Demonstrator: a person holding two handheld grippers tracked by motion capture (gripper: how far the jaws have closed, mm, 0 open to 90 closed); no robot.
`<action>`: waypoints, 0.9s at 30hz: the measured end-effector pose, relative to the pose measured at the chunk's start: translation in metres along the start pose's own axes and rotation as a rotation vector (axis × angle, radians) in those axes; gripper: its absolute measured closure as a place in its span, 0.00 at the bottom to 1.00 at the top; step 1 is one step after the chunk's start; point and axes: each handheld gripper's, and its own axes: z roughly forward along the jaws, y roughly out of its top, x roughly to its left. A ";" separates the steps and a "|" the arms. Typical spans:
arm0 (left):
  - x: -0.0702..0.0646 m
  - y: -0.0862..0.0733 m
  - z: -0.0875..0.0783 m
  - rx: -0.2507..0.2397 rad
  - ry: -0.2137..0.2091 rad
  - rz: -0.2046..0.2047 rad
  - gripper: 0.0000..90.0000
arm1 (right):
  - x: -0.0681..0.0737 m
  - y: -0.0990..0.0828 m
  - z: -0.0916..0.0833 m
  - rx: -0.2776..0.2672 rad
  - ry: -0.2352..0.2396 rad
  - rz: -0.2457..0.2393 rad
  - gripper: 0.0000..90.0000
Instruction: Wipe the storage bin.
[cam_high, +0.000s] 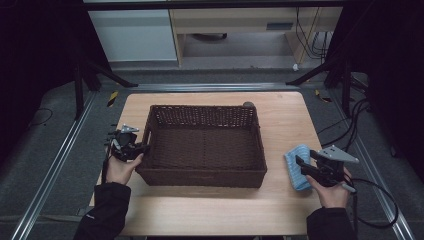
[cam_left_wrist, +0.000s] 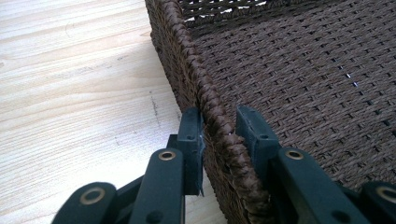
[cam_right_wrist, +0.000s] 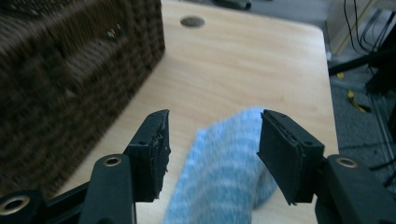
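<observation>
My left gripper (cam_high: 131, 148) is clamped on the left rim of the brown woven basket (cam_high: 202, 176); in the left gripper view the jaws straddle the braided edge (cam_left_wrist: 210, 100), one pad outside the wall and one inside, both pressing on it. I read this as a bracing hold that steadies the basket on the wooden table (cam_high: 280, 115).

My right gripper (cam_high: 304, 167) stands with its jaws wide apart. The light blue striped cloth (cam_right_wrist: 224, 163), possibly a sock or a small towel, lies between them in the right gripper view, and neither pad touches it. It rests on the table just right of the basket, near the table's right edge, with the gripper over its near end.

Handling judgement: the cloth looks soft, limp and light. It should fold and sag when lifted, so a pinch on a single edge may leave most of it trailing. It looks thick and fuzzy enough not to slip, and nothing about it appears fragile.

Where to grip: on the raised, bunched part near its middle, pads closing across the narrow width. The basket is stiff and its interior (cam_high: 205, 147) is bare.
</observation>
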 end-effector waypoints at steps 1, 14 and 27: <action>0.000 0.000 0.000 0.000 0.000 0.000 0.80 | 0.000 0.003 -0.001 -0.008 0.003 -0.004 0.48; 0.001 0.000 0.000 -0.005 -0.001 0.004 0.80 | 0.030 0.060 0.009 -0.058 0.144 -0.031 0.52; 0.001 0.000 0.000 0.000 -0.006 -0.004 0.79 | 0.066 0.081 0.071 0.033 0.261 -0.070 0.57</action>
